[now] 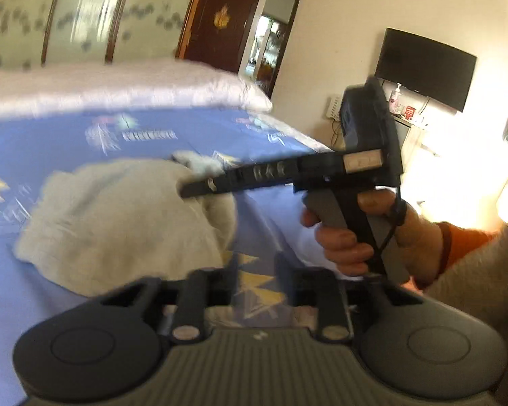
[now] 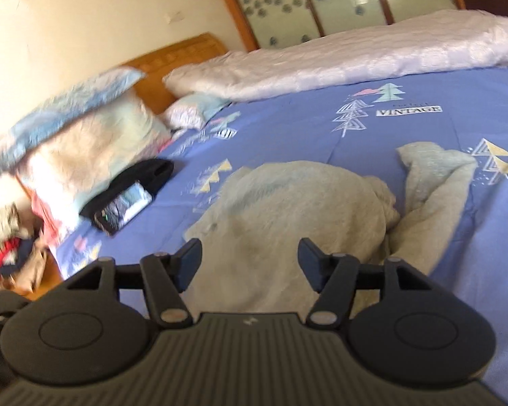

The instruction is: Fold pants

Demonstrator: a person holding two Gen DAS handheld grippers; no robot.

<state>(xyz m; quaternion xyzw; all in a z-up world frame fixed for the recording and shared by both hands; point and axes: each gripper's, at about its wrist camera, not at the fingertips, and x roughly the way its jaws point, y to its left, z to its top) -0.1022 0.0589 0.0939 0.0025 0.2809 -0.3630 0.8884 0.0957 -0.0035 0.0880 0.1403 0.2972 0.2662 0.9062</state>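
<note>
The pants (image 1: 118, 216) are a pale grey-beige fleecy bundle lying crumpled on the blue patterned bedsheet (image 1: 50, 135). In the right wrist view the pants (image 2: 288, 209) fill the middle, with one leg (image 2: 433, 182) curling off to the right. My left gripper (image 1: 255, 264) is open and empty, above the sheet just right of the pants. My right gripper (image 2: 250, 253) is open and empty, hovering over the near part of the pants. The right gripper also shows from the side in the left wrist view (image 1: 199, 187), held in a hand, its tip over the pants.
A pink-white quilt (image 2: 355, 57) lies along the far side of the bed. Pillows (image 2: 78, 142) sit at the wooden headboard. A black item with a phone (image 2: 125, 206) lies left of the pants. A TV (image 1: 426, 67) hangs on the wall beyond the bed edge.
</note>
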